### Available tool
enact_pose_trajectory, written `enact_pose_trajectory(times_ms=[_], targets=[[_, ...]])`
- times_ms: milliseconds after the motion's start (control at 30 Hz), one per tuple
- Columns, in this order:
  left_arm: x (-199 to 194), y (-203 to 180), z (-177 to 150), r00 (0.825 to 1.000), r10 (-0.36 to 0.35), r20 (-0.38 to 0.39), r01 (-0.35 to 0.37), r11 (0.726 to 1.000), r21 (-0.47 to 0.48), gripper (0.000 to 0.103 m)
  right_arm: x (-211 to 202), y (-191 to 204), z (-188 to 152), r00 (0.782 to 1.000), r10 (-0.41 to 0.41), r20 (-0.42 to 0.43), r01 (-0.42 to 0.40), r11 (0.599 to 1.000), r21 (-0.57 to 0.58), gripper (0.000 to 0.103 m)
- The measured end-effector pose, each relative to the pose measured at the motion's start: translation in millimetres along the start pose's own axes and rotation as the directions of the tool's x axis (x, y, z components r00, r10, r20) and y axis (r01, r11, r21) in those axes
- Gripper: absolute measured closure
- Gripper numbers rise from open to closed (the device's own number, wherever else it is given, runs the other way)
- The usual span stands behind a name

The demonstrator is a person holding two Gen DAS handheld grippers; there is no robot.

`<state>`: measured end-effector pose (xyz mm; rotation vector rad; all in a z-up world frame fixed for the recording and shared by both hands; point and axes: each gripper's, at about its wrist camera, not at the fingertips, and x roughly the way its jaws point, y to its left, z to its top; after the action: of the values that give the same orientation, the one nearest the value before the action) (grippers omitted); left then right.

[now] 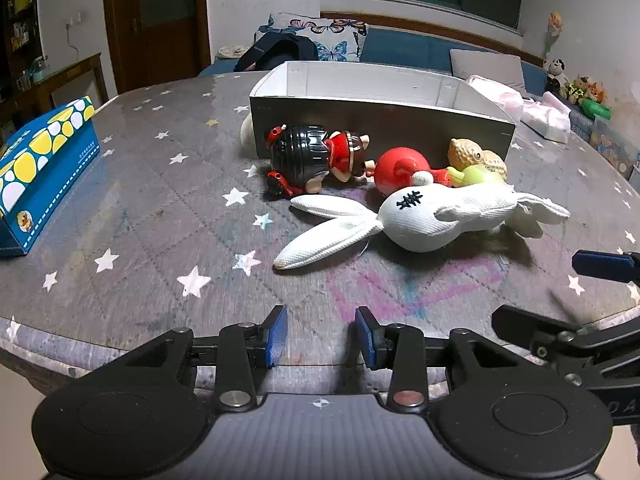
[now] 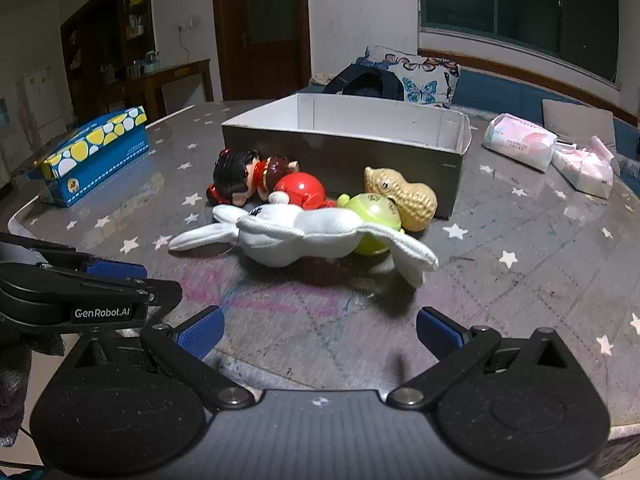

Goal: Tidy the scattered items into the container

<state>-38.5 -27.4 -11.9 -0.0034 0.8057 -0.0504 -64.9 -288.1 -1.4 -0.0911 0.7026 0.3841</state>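
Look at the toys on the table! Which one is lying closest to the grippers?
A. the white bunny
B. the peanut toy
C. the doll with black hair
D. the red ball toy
A, the white bunny sprawls in front of the other toys, nearest both grippers, while the rest sit behind it beside the box.

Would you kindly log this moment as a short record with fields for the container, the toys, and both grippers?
container: open grey box, white inside, nothing visible in it from these angles
toys: all on the table in front of the box
nearest toy: white plush rabbit, lying flat
behind it: black-haired doll, red round toy, green round toy, peanut toy
left gripper: open, empty, at the table's near edge
right gripper: open wide, empty
other items: blue tissue box, pink tissue packs
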Motion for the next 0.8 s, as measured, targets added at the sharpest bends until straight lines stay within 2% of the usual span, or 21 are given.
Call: enact_pose_trajectory(times_ms=[800], targets=[[-7, -12, -6, 1.000, 0.013, 0.005, -0.013, 1.000, 0.022, 0.063, 1, 5, -6, 0.999, -0.030, -0.028, 0.029, 0.999, -0.014, 0.000]])
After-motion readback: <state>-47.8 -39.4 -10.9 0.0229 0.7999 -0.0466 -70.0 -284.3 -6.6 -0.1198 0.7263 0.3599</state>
